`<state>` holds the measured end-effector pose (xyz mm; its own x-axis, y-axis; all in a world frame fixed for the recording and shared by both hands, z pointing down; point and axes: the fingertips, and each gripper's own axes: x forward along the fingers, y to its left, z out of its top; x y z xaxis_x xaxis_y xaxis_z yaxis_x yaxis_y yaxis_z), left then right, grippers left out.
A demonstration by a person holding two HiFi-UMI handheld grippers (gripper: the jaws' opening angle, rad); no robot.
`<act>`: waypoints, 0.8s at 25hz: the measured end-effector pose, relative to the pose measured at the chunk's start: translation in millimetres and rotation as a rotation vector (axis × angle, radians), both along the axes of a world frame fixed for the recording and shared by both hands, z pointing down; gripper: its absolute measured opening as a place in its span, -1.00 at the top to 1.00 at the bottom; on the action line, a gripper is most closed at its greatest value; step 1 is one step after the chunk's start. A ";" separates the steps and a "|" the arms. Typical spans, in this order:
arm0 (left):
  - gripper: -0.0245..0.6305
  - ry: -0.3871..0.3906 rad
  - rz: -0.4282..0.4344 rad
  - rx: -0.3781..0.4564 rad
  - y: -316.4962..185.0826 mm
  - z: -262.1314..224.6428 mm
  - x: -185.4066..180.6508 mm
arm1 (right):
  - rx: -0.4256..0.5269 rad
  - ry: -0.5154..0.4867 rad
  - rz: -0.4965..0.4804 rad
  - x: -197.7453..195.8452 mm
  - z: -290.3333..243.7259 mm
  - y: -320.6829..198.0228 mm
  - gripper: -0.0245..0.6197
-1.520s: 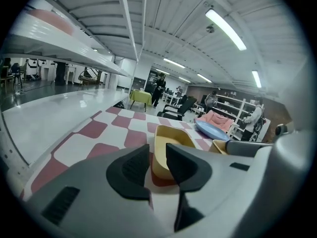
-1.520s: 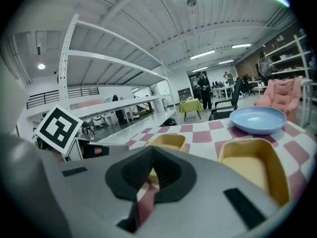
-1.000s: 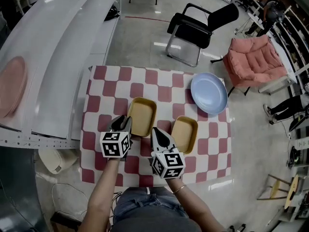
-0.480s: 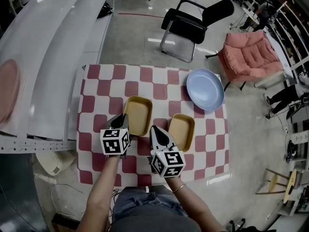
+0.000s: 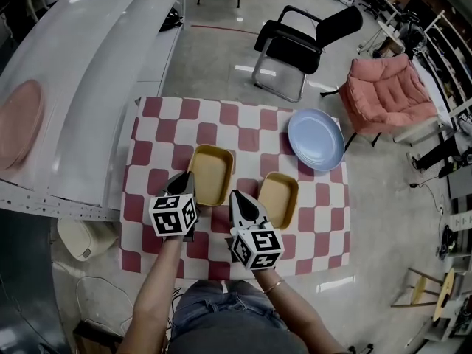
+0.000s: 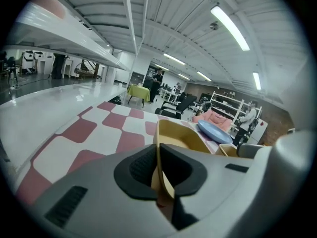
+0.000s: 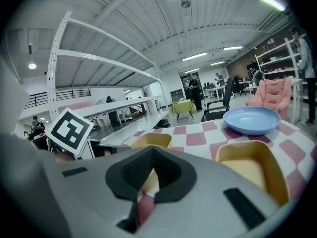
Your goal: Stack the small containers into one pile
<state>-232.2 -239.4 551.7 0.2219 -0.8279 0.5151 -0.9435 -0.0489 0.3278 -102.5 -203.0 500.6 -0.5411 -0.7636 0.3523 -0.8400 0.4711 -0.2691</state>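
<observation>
Checked desk (image 5: 158, 135) holds two yellow containers. Left tool (image 5: 188, 177) is closing its jaws on the near rim of the left container (image 5: 212, 172). Right tool (image 5: 236, 196) is closed, empty; right container (image 5: 279, 198) lies at its 2 o'clock.

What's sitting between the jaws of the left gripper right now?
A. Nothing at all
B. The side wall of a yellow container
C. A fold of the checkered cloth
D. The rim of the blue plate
B: in the left gripper view, the left gripper has its jaws closing on either side of the thin wall of the yellow container.
</observation>
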 end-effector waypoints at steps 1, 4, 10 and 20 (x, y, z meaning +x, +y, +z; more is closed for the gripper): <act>0.83 0.003 -0.012 0.007 3.0 -5.0 -0.7 | 0.006 -0.003 -0.005 1.3 -2.9 2.4 0.89; 0.83 0.012 -0.049 0.029 10.5 -20.3 -2.4 | 0.022 -0.009 -0.015 7.0 -8.8 8.8 0.89; 0.83 0.042 -0.059 0.065 21.5 -47.0 23.2 | 0.039 -0.017 -0.002 36.5 -16.5 23.3 0.89; 0.83 0.050 0.009 0.094 27.3 -68.9 103.9 | 0.071 -0.038 0.107 120.6 -29.5 33.8 0.89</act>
<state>-128.2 -212.1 482.8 0.2532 -0.8700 0.4232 -0.9255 -0.0904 0.3678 18.1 -169.2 471.2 -0.4673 -0.8399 0.2759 -0.8762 0.3985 -0.2710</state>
